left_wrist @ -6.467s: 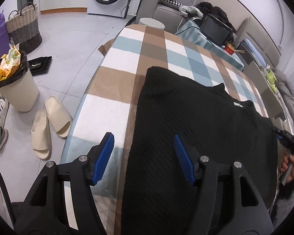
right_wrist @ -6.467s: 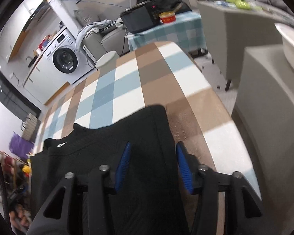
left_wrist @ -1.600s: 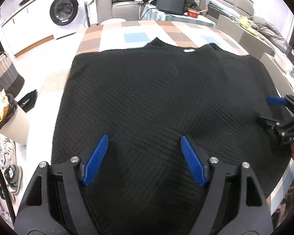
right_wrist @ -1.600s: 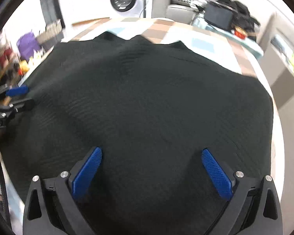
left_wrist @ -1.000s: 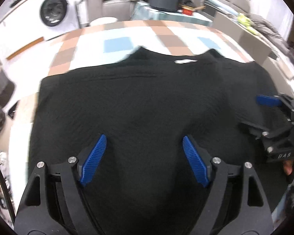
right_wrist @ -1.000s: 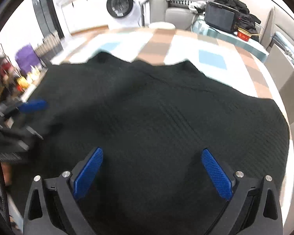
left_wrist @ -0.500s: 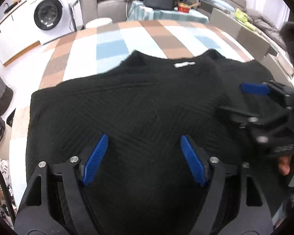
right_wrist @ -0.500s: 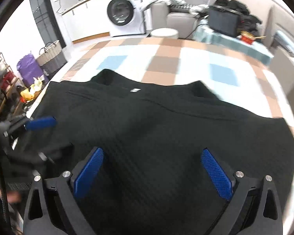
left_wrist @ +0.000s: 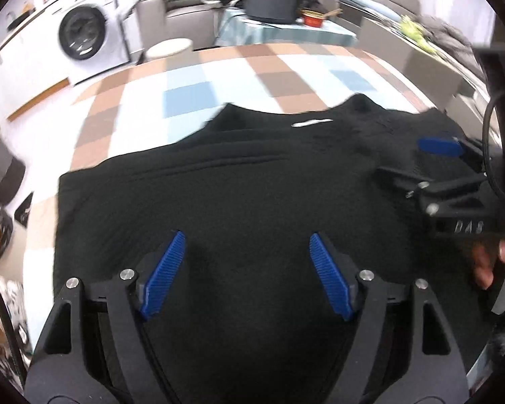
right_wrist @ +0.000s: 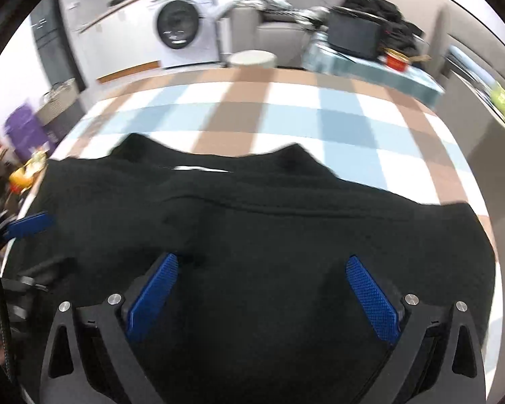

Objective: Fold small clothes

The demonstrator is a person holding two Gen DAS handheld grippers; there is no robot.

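A black ribbed-knit sweater (left_wrist: 239, 181) is seen spread flat across a table covered in a brown, white and blue checked cloth (left_wrist: 192, 87), its neckline and small white label (left_wrist: 312, 122) turned toward the far edge, a layout judged to present the whole garment for a first fold. The left gripper (left_wrist: 245, 271) is held low over the near hem with its jaws spread wide and nothing between the ridged blue pads (left_wrist: 163, 271); the right gripper (right_wrist: 259, 296) is likewise held over the hem on its own side, jaws parted and empty, its blue pads (right_wrist: 370, 299) finely dimpled. Both tools appear to be poised above the fabric rather than pinching it, though contact cannot be confirmed. The knit is shown as thick and matte, with a raised seam running across the shoulders, and is judged likely to drape heavily when lifted. A white front-loading washing machine (right_wrist: 181, 30) and a dark case on a side table (left_wrist: 272, 0) are visible behind.
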